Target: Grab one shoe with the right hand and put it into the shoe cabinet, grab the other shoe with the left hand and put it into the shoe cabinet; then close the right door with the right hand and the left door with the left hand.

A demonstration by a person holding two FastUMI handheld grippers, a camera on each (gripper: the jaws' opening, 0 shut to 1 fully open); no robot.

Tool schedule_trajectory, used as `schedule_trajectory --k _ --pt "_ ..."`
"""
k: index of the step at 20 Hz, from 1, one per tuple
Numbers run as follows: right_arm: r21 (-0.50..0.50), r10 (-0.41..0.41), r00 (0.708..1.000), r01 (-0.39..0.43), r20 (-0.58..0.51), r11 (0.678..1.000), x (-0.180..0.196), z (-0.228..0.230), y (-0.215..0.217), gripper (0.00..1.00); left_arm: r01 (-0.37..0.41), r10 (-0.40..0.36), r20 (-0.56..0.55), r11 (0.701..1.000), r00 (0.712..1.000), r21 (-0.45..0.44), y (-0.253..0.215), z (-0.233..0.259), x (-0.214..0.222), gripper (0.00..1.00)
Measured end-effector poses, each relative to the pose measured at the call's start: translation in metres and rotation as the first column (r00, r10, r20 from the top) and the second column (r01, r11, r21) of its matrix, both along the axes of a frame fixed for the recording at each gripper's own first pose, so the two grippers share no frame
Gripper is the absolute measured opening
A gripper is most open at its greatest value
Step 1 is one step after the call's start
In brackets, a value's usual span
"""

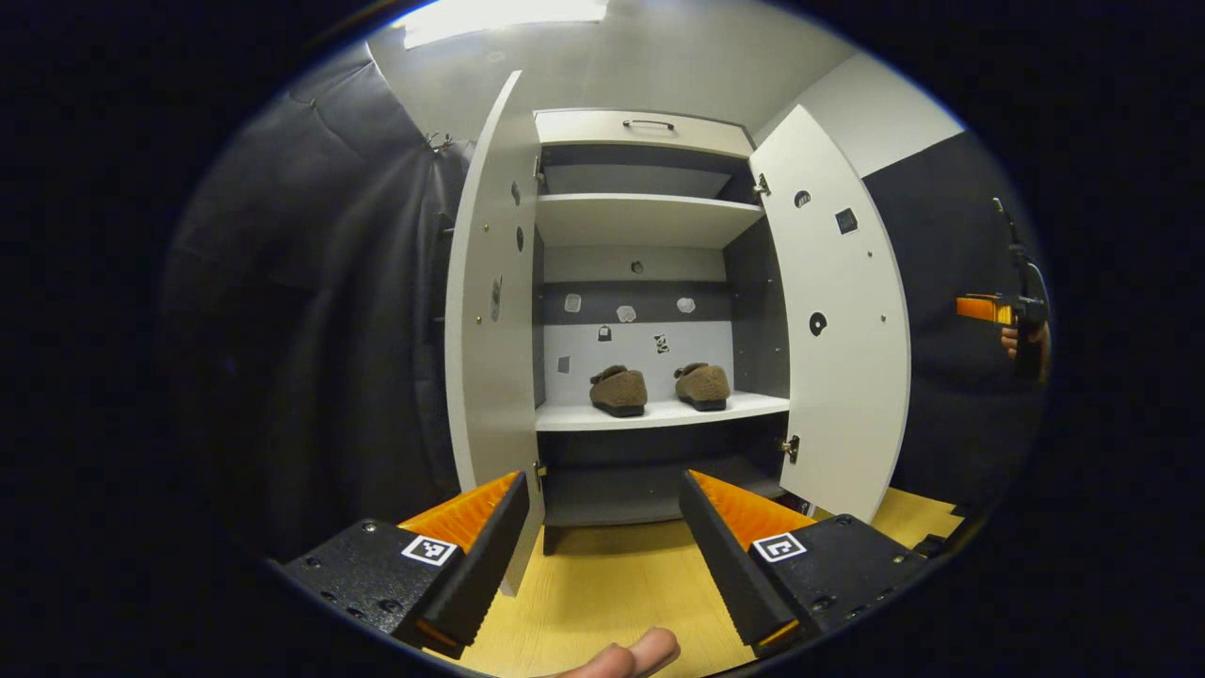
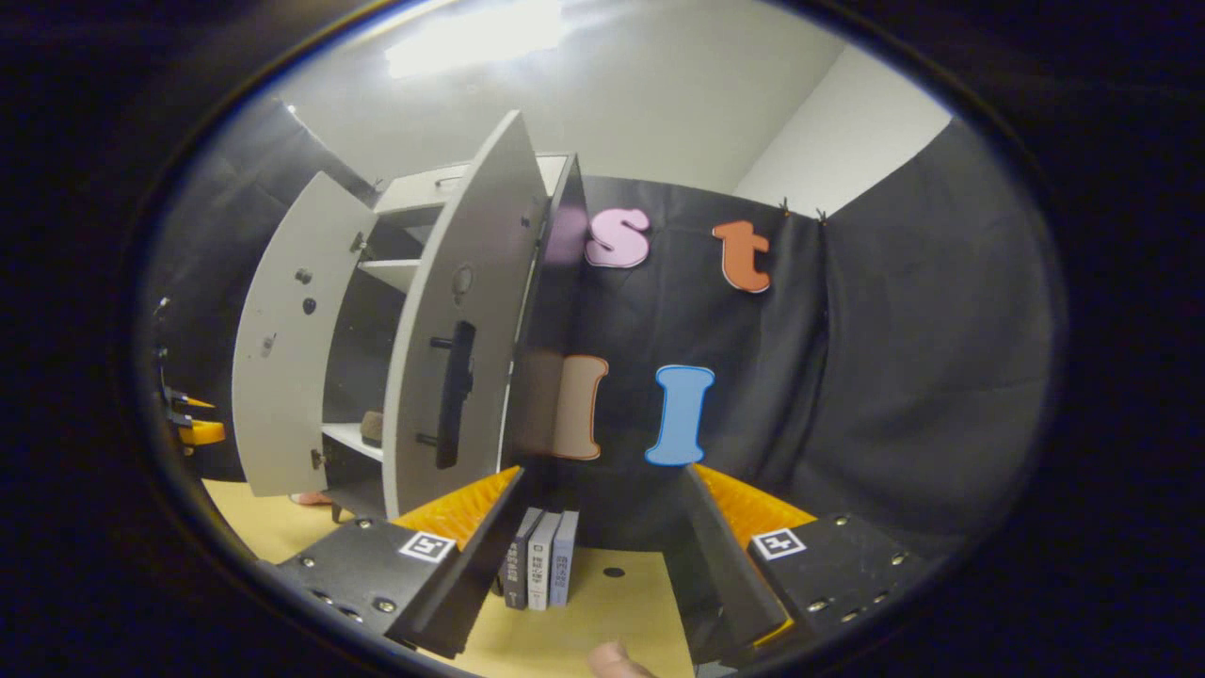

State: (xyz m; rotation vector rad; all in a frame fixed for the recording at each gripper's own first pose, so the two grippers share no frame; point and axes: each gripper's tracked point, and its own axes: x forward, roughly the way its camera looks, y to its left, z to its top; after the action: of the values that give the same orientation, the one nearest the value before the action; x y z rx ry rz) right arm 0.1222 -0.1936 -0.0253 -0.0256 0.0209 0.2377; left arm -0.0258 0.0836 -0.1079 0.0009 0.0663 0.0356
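Both grippers, left (image 1: 602, 537) and right (image 2: 602, 546), gape empty before the shoe cabinet (image 1: 650, 141); two shoes (image 1: 618, 391) shelved inside, both doors (image 1: 833, 320) left to close.

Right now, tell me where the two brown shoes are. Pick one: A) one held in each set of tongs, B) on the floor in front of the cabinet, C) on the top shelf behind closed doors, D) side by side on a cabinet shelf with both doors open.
D: the left gripper view shows both shoes side by side on a white shelf, with the left door and right door open.
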Motion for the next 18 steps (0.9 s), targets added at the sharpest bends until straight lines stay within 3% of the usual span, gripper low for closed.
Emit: schedule_trajectory --k 3,6,11,14,18 --pt "-0.019 -0.053 0.996 0.052 -0.073 0.998 0.036 0.004 -0.024 0.99 0.0 0.0 0.003 1.0 1.0 -0.031 0.003 0.02 -0.008 0.98" --pt "-0.009 -0.075 0.993 0.075 -0.095 0.997 0.055 0.009 -0.022 0.98 0.002 0.0 0.033 0.999 0.999 -0.041 0.005 0.04 -0.016 0.98" --pt "0.019 -0.016 0.991 0.019 -0.135 1.0 0.08 -0.006 0.029 0.98 0.037 -0.035 0.035 0.997 0.999 -0.062 0.004 0.045 -0.03 0.99" --pt "0.102 0.039 0.986 -0.022 -0.159 0.995 0.087 -0.009 0.064 0.99 0.043 -0.041 0.039 0.998 0.998 -0.049 0.007 0.044 -0.034 0.99" --pt "0.057 0.063 0.982 -0.053 -0.18 0.997 0.092 -0.018 0.101 0.99 0.037 -0.035 0.045 0.999 0.998 -0.034 0.017 0.044 -0.038 0.99"
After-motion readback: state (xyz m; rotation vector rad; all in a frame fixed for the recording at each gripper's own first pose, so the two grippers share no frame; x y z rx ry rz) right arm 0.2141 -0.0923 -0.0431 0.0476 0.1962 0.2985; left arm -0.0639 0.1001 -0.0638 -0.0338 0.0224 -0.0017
